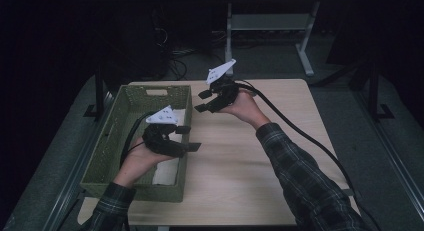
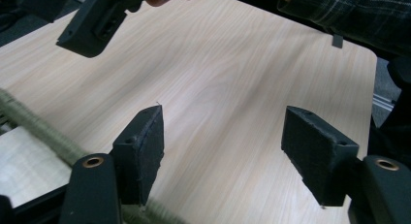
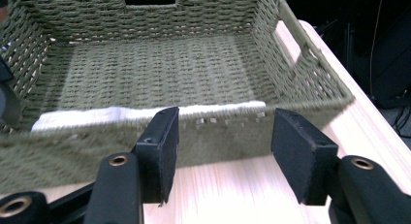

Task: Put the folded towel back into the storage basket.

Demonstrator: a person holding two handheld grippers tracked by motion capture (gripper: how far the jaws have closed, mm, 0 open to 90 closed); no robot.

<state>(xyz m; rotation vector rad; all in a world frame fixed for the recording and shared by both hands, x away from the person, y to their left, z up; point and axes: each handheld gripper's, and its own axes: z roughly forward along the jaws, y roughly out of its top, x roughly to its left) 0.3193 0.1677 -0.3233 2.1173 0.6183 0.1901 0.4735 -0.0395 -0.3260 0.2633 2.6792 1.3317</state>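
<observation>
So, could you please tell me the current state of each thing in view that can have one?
Left gripper: open, nothing between its jaws, over the basket's near right side.
Right gripper: open, holding nothing, above the table.
Woven basket: upright on the table, open-topped.
White cloth: lying flat inside the basket, against one wall.
Wooden table: bare beside the basket.

No readable text, label, brand, number or sign anywhere: none on woven basket (image 3: 310, 95), wooden surface (image 2: 232, 73), either tool, or person's sleeve.
</observation>
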